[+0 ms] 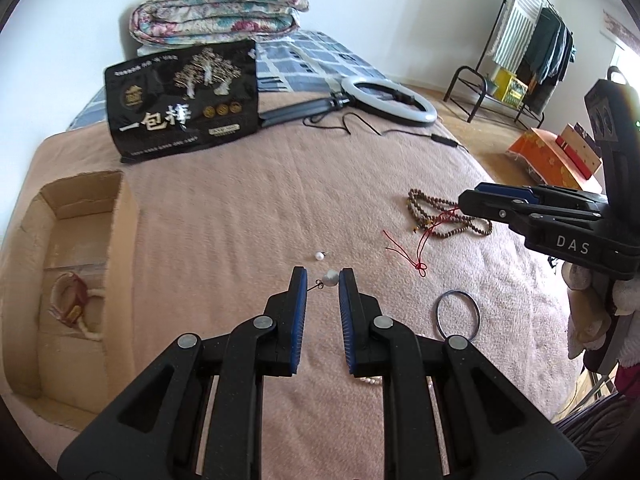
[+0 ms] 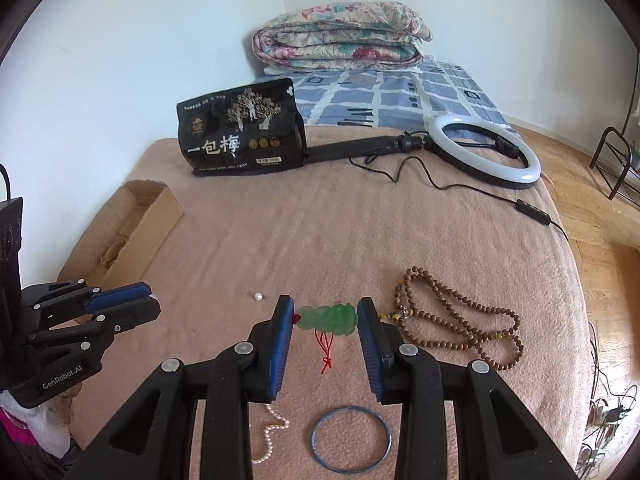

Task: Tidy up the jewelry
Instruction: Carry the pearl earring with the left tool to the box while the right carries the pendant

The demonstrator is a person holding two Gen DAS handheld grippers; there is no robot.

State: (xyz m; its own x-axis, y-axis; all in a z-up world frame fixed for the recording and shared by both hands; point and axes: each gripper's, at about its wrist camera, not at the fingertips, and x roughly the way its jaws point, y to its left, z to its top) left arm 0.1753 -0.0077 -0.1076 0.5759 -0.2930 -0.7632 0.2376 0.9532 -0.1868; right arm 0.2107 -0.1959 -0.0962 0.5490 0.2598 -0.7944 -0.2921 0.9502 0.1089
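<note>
While both claws hang over the bed [image 2: 280, 240], each is seen open and bracketing a piece: the left gripper [image 1: 323, 280] frames a pearl earring [image 1: 330, 279], and the right gripper [image 2: 326, 314] frames the green jade pendant [image 2: 329, 319], whose long axis runs jaw to jaw. Neither is yet pinched. Only the left view shows the cardboard box [image 1: 120, 216] interior; only the right shows the pendant.

Fuzzy pink blanket [image 2: 360, 240], glossy green pendant [image 2: 329, 317], matt wooden beads [image 2: 460, 320]
</note>
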